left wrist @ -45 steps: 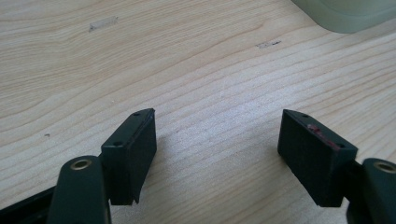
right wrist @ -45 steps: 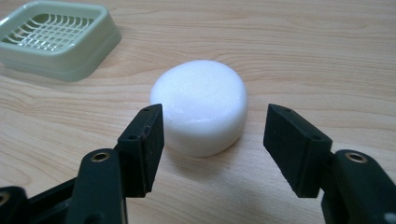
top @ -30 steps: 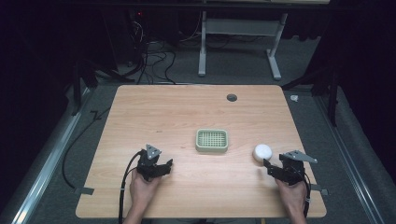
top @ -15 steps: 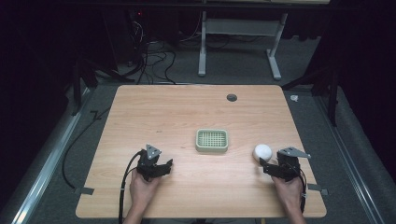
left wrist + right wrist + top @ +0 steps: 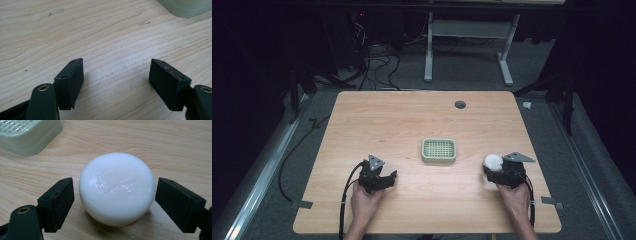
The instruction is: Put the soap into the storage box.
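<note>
A round white bar of soap (image 5: pixel 117 187) lies on the wooden table (image 5: pixel 412 120), right of a pale green soap dish (image 5: pixel 438 150) with a gridded top. My right gripper (image 5: pixel 115 202) straddles the soap (image 5: pixel 493 161); its jaws have just been opening and stand open with a small gap on each side, not pressing it. My left gripper (image 5: pixel 116 82) rests near the table's front left (image 5: pixel 379 177), open, with only bare wood between its jaws.
The soap dish's corner shows at the top of both gripper views (image 5: pixel 187 7) (image 5: pixel 27 135). A dark cable hole (image 5: pixel 460 104) sits near the table's far edge. Cables trail off the table's front. Metal desk legs (image 5: pixel 429 50) stand on the floor beyond.
My right gripper has slid leftward up to the soap, so its jaws now flank it. The left gripper has stayed where it was.
</note>
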Demonstrator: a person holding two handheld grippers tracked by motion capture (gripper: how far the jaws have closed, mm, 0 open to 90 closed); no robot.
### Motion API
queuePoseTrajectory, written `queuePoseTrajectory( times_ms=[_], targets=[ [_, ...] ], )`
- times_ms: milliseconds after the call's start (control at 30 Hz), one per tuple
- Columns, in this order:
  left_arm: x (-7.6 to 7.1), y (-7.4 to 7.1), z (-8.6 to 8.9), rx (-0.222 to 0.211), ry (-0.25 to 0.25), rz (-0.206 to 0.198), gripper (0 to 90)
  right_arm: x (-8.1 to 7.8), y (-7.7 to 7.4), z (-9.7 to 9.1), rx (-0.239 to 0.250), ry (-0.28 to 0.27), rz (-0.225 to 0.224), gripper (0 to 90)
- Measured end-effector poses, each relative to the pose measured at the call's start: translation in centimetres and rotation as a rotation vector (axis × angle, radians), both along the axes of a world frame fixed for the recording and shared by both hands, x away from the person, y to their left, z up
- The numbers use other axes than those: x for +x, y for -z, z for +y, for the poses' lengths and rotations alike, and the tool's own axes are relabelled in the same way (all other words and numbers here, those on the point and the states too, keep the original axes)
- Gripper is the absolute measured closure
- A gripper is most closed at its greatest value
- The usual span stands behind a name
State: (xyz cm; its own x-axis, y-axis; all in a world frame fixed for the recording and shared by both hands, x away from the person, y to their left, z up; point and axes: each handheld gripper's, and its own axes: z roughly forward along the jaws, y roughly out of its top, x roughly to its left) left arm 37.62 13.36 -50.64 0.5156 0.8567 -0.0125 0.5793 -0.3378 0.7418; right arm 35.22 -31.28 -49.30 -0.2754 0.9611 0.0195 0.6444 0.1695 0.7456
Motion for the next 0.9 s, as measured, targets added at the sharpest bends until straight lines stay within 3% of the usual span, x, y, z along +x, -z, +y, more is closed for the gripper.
queuePoseTrajectory(
  times_ms=[400, 900],
  targets=[
    [0.0, 0.0, 0.0, -0.001, 0.000, 0.000, 28.5, 1.0, 0.2, 0.5, -0.028, 0.013, 0.005, 22.7],
    [0.0, 0.0, 0.0, -0.001, 0.000, 0.001, 28.5, 1.1, 0.4, 0.5, -0.034, 0.002, 0.013, 23.7]
  ],
)
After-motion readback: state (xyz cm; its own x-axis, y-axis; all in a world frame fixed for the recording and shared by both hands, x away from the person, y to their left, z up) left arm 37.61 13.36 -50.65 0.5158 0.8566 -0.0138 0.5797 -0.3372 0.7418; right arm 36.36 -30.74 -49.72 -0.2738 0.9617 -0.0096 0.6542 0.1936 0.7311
